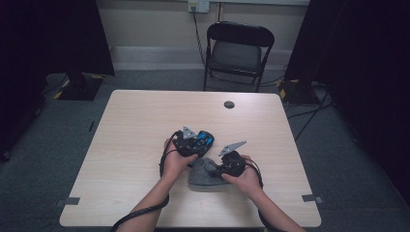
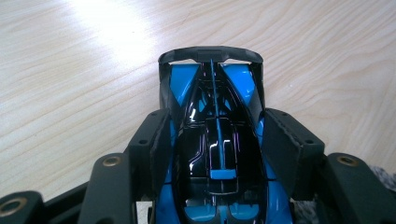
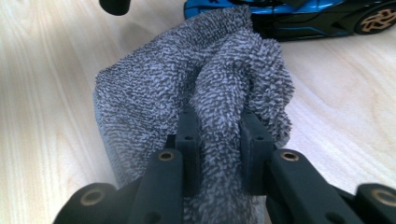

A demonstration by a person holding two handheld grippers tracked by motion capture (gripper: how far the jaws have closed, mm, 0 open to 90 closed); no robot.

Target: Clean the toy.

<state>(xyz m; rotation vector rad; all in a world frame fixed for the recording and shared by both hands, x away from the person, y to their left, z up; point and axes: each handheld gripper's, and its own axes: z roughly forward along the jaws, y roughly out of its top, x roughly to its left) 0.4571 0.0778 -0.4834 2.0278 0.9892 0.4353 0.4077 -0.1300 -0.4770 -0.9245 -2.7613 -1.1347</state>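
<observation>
In the high view, the left tongs [image 1: 199,143] sit a little below the middle of the frame, and they are clenched on a blue and black toy car [image 1: 204,140] that stands on the pale wooden worktop [image 1: 135,130]. The left gripper view looks along the car [image 2: 215,140] from above: the two black jaws press against its both sides near the cabin, and its dark rear wing points to the top of the frame. The right tongs [image 1: 223,169] are just to the lower right of the car in the high view, and they are grasping a grey cloth [image 1: 205,176] that lies on the worktop between the two hands. In the right gripper view, a thick fold of the cloth [image 3: 219,107] is pinched between the jaws, and the rest rises in a bunched heap toward the top of the frame and spreads to the left. Behind the cloth, at the upper right of this view, the side of the car [image 3: 303,16] shows with one bronze wheel. The cloth and the car are very close; I cannot tell if they touch.
</observation>
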